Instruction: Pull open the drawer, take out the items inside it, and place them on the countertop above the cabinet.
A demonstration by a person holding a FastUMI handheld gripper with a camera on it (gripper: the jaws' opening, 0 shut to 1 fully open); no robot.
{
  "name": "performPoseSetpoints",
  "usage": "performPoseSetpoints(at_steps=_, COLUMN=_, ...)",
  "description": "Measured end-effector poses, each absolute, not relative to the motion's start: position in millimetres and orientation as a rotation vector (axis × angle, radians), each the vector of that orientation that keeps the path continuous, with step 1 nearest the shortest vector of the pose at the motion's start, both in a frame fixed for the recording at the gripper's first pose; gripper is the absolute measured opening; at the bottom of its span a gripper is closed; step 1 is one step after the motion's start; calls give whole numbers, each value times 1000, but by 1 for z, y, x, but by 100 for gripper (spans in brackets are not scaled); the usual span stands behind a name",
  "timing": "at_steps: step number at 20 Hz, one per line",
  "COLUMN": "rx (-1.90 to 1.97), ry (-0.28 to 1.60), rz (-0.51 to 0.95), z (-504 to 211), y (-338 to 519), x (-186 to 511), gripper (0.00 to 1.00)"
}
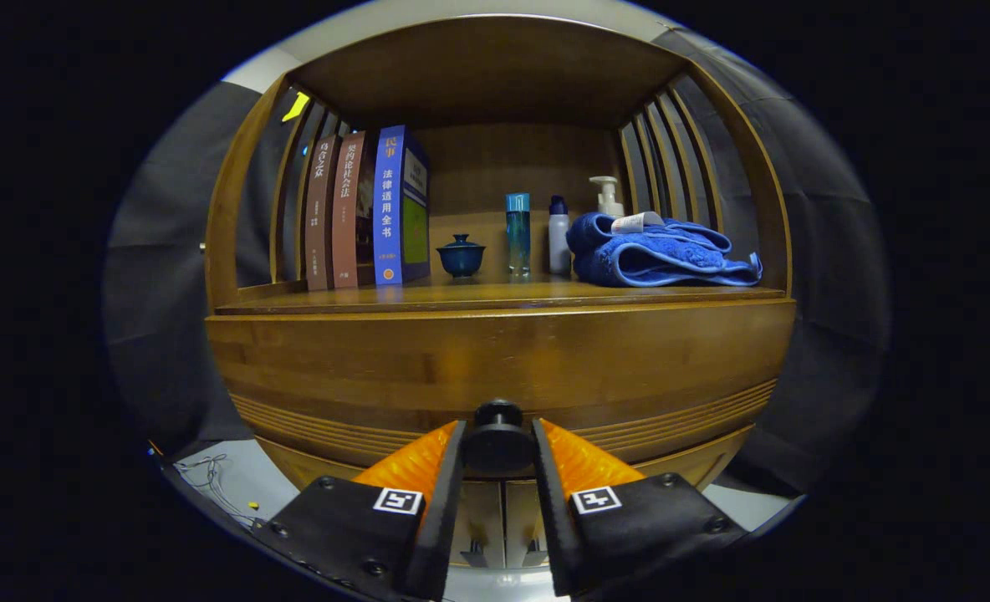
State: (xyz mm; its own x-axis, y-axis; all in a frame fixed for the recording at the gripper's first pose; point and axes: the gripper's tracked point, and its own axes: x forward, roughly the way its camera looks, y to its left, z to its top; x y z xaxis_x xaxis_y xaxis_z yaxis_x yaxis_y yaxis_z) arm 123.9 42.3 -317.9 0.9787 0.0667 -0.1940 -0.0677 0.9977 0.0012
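A wooden cabinet faces me, and its drawer front [495,359] spans the width below the countertop [495,297]. A dark round knob [497,439] sticks out from the drawer's lower middle. My gripper [499,443] has both fingers pressed against the sides of that knob, shut on it. The drawer looks closed or barely moved, and what lies inside it is hidden.
On the countertop stand three books [369,213] at the left, a small blue lidded cup [461,255], a teal bottle [517,232], a white bottle [558,236], a pump bottle [608,196] and a folded blue towel [658,251]. Slatted side walls and a top board enclose it.
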Motion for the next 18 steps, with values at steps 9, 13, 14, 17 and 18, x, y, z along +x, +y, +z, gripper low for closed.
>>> performPoseSetpoints(at_steps=9, rx=0, ry=221, rz=83, z=-317, y=40, x=93, gripper=39)
performPoseSetpoints(at_steps=13, rx=11, ry=213, rz=80, z=-313, y=39, x=56, gripper=39)
performPoseSetpoints(at_steps=14, rx=4, ry=213, rz=80, z=-312, y=38, x=46, gripper=39)
performPoseSetpoints(at_steps=17, rx=20, ry=207, rz=73, z=-311, y=35, x=24, gripper=39)
performPoseSetpoints(at_steps=18, rx=32, ry=204, rz=73, z=-309, y=37, x=17, gripper=39)
